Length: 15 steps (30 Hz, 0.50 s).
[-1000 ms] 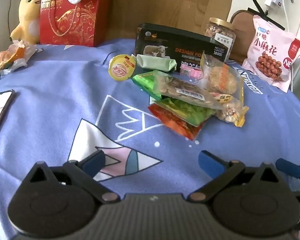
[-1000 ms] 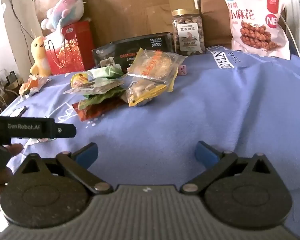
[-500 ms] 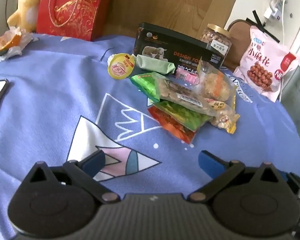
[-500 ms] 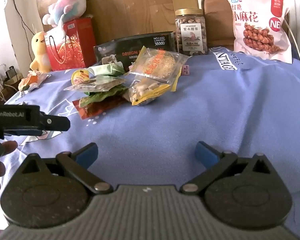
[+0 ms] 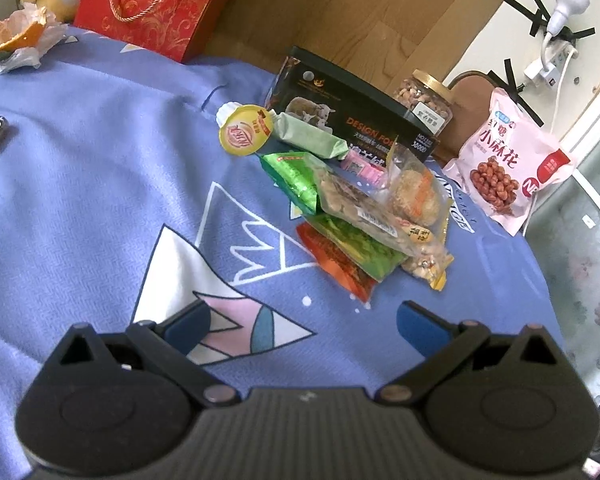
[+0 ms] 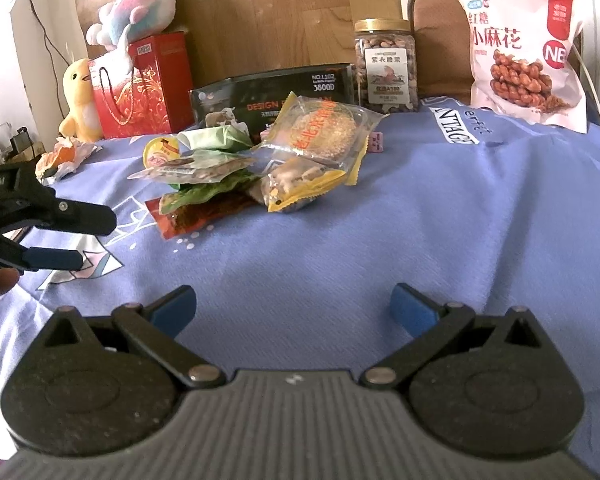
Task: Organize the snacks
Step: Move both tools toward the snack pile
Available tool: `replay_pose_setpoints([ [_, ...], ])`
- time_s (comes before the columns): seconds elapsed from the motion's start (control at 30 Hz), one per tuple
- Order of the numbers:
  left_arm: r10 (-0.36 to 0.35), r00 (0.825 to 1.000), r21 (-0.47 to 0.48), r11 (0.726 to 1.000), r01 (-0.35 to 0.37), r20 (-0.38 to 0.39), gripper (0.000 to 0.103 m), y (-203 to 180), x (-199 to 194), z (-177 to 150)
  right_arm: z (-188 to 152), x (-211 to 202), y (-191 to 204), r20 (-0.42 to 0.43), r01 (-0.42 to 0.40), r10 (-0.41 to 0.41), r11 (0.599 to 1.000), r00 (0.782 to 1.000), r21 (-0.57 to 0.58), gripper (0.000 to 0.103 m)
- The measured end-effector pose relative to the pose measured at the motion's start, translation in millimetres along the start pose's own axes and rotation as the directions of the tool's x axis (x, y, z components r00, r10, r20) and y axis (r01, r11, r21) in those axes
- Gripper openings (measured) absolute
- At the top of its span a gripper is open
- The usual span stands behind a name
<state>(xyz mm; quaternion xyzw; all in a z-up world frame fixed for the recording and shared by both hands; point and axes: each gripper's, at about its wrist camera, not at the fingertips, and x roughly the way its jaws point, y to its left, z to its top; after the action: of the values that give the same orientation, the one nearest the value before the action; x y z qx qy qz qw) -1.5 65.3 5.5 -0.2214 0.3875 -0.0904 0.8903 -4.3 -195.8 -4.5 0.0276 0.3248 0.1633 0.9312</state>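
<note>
Blue cloth covers the counter [image 5: 80, 168], where the snack packets [image 5: 360, 216] lie heaped just before a black box [image 5: 360, 120], probably awaiting sorting, so the left hand-held gripper [image 5: 300, 320] and right hand-held gripper [image 6: 294, 304] hover short, fingers apart, empty.
</note>
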Motion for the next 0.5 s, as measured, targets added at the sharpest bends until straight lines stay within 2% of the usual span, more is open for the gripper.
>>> replay_pose_setpoints([
  [0.5, -0.052, 0.999, -0.035, 0.998, 0.051, -0.016, 0.103, 11, -1, 4, 2, 5, 8, -0.009, -0.006, 0.005, 1.0, 1.0, -0.028, 0.103],
])
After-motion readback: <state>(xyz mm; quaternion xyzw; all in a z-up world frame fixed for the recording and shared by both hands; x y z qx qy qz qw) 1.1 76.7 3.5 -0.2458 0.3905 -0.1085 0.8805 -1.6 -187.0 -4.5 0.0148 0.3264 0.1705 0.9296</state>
